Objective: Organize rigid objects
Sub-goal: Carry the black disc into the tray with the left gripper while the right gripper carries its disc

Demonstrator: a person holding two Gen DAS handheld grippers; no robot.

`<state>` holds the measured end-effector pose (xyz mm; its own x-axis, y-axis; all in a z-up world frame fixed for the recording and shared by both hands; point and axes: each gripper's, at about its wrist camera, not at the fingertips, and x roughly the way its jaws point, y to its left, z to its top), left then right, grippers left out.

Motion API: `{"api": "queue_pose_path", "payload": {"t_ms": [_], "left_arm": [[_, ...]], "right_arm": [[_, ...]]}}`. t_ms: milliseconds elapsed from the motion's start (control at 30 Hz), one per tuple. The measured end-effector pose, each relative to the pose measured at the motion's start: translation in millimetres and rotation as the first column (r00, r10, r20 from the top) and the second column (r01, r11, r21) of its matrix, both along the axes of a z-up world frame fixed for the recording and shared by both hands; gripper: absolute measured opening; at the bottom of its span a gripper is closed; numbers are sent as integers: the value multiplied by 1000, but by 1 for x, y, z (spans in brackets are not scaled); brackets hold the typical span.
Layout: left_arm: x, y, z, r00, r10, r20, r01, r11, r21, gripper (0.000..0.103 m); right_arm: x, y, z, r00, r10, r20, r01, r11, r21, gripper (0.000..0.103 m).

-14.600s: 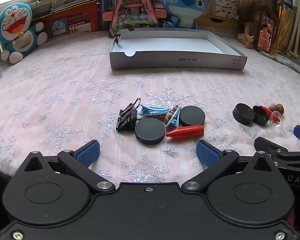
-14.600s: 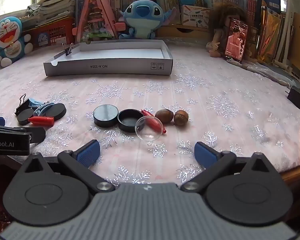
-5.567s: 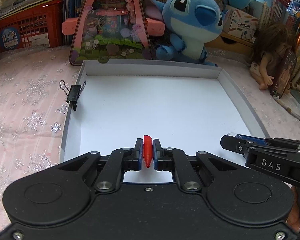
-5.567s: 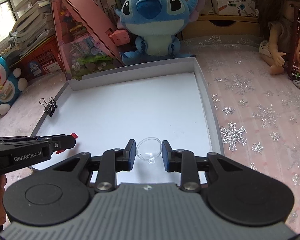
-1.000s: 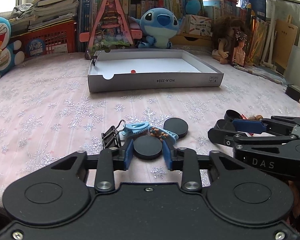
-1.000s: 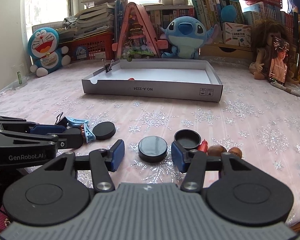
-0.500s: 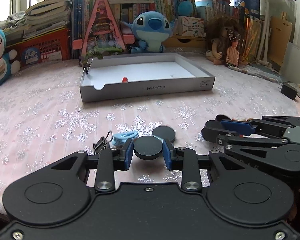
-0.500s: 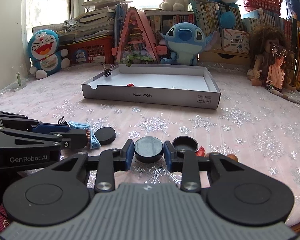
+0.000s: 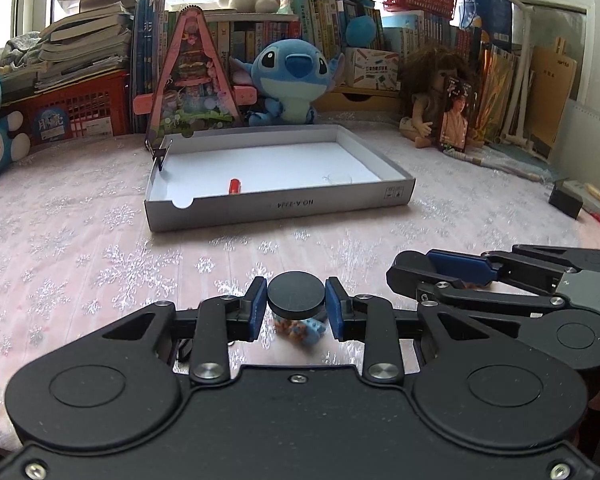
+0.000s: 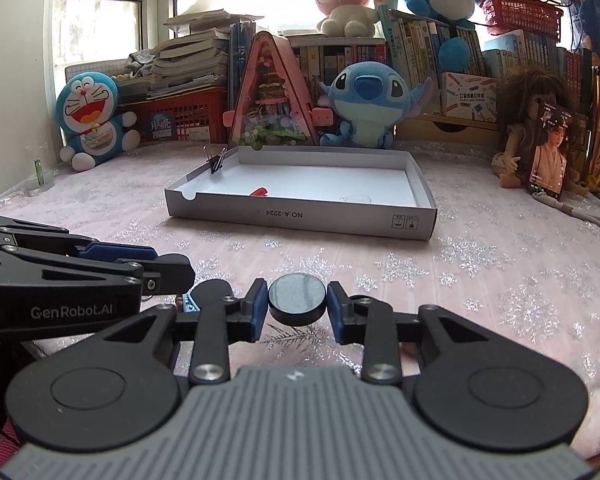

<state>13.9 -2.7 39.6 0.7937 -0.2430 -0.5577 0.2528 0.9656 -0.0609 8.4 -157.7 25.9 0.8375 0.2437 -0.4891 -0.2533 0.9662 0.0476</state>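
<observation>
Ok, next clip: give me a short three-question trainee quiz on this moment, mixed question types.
1. True or false: the left gripper and the right gripper each hold a black disc.
2. Which lies in the white tray? A) red piece B) blue clip C) acorn
3. Fill in: a black ____ clip sits on the tray's left wall.

Key: 1 true; 2 A; 3 binder.

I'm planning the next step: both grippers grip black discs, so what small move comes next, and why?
Probably carry both forward to the white tray. The left gripper and right gripper each clamp a black disc, and the tray already holds the red piece.
</observation>
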Motion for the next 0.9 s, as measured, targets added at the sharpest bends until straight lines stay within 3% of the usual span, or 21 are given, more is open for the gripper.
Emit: {"api": "queue_pose_path", "payload": {"t_ms": [500, 900], "left_arm": [[52, 23, 33, 1000, 20, -6, -20, 996, -84, 29], [136, 31, 54, 997, 56, -61, -63, 992, -114, 29]], "right_arm": [[34, -15, 29, 999, -40, 24, 40, 999, 32, 37], [110, -36, 47, 994, -66, -92, 77, 990, 118, 37]]}}
